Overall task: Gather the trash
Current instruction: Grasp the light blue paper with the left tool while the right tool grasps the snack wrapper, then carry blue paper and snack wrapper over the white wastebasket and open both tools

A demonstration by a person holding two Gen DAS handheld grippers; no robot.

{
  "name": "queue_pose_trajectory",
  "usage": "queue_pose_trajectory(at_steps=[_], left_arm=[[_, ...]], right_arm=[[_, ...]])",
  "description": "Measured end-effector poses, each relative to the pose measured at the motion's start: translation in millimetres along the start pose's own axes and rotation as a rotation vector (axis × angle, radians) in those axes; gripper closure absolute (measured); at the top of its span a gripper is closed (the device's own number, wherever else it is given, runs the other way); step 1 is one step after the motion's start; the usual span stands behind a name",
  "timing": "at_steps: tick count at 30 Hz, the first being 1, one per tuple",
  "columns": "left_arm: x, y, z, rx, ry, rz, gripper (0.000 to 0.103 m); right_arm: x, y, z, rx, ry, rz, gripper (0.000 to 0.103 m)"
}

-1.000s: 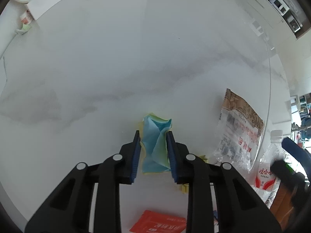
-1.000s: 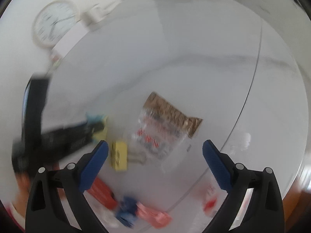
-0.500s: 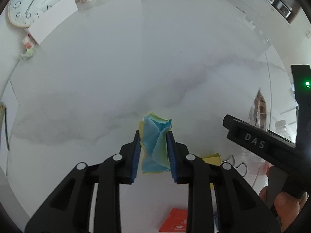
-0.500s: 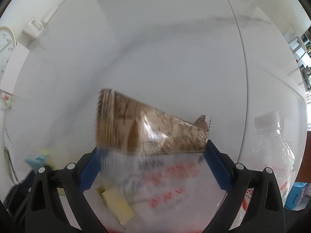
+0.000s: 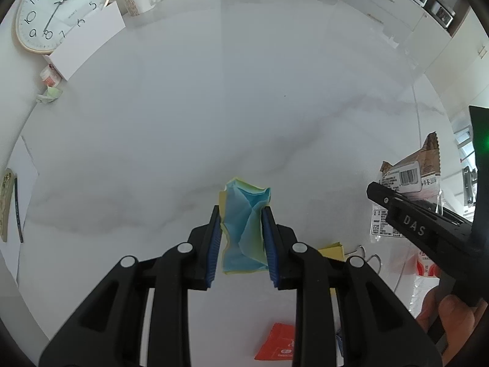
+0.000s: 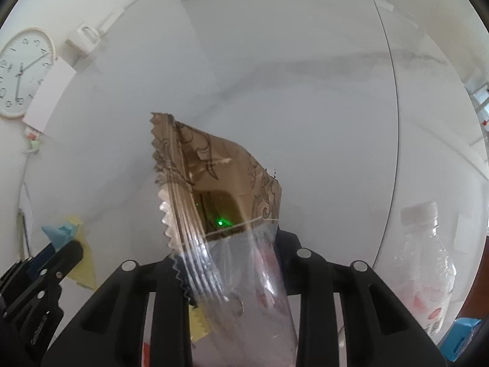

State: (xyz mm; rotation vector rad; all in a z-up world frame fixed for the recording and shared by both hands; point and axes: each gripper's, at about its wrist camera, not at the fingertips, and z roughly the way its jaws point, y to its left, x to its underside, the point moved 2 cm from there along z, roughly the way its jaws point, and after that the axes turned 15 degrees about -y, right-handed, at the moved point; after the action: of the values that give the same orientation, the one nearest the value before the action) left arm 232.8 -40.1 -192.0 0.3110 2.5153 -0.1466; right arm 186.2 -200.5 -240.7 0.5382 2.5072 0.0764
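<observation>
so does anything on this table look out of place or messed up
Mostly litter on the white table: a red packet lies loose at the near edge. The blue-and-yellow paper in the left tool is crumpled, and the snack wrapper in the closing right tool is folded.

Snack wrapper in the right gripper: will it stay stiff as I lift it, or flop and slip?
Probably floppy: the snack wrapper is thin film, already creased and bunched where the right gripper is closing on it. Likely very light, since it looks empty and partly see-through. The glossy plastic may slide between the pads, so a grip on the bunched folds seems safer.
</observation>
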Motion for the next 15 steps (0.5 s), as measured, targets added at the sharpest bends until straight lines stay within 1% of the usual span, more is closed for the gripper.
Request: queue_pose_trajectory(at_steps=[4,7,10,11,13,15], left_arm=[[0,-2,-17,-0.007,-0.021,-0.001,0.077],[0,-2,-30,-0.013,-0.032,-0.003,0.077],[4,-2,-48,-0.012,-0.048,-0.004,0.077],[7,-2,-56,-0.011,-0.053,-0.002,0.077],[12,-2,-70,-0.011,-0.063,0.004,0.077],[20,-3,-88,-0.017,-0.076,0.02,0.077]], right_arm=[[0,2,-20,-0.028,-0.023,-0.026,0.074],[4,4,-43,-0.055,-0.043,-0.054,0.074],[5,1,-73,-0.097,-0.07,-0.088,0.074],[8,1,-88,-0.113,-0.081,-0.107,0.074],[9,-1,-104,-0.142,-0.098,-0.128,0.074],[18,-6,-133,-0.181,-0.115,-0.162,0.073]])
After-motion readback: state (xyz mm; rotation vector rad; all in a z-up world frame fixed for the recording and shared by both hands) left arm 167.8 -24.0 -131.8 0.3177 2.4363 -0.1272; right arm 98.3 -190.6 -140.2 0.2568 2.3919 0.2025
